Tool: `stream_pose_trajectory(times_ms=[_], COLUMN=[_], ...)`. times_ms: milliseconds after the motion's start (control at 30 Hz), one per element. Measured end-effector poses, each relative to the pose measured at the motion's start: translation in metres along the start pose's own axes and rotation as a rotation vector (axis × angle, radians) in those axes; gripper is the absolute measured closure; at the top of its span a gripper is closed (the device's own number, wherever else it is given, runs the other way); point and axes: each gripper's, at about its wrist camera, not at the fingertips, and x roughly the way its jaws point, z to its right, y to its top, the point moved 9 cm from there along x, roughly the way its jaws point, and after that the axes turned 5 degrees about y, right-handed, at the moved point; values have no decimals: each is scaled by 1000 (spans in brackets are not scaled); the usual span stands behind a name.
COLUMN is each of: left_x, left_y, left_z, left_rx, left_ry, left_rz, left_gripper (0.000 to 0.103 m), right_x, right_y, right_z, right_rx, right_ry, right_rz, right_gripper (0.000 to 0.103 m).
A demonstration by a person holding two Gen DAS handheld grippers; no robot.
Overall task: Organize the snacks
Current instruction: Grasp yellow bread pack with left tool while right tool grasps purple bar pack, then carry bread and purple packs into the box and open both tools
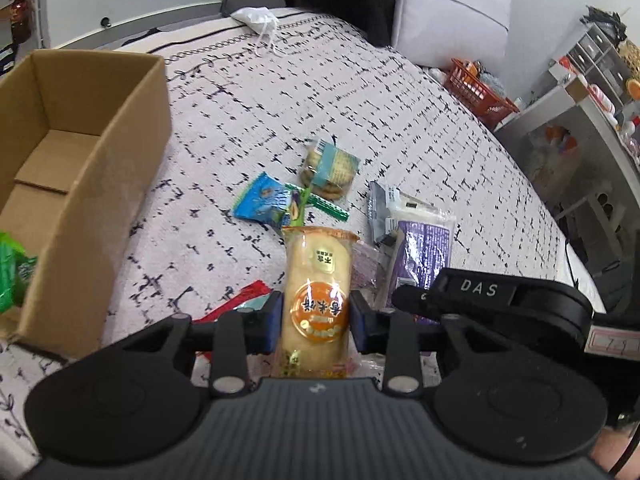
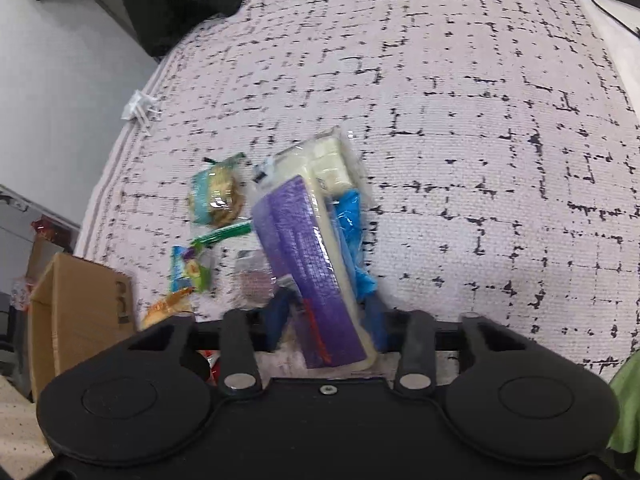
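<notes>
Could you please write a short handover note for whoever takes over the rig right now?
Left tool: shut on the orange rice-cracker pack.
Right tool: shut on the purple-and-white pack.
Cardboard box: open on the bed, to the left; a green packet shows at its near corner, though I cannot tell whether it is inside.
Still loose on the bedspread: cookie pack, blue-green packet, a red wrapper and a grey packet.
Left: box both held packs, then the rest.
</notes>
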Motion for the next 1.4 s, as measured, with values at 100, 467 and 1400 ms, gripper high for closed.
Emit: stream_pose_trajectory(times_ms=[100, 467, 1400], left_x=[-13, -62, -102], left_y=[2, 21, 39], left_z=[-3, -8, -36], left_rx=[-2, -7, 62], left_ry=[9, 29, -4], left_rz=[19, 111, 127], left_gripper=[69, 69, 69], right_x=[-10, -47, -69], right_y=[2, 3, -28], right_z=[-7, -37, -94], right_rx=[-25, -76, -165], right_ry=[19, 152, 144], right_rz=[25, 91, 141], right_gripper=[79, 81, 82])
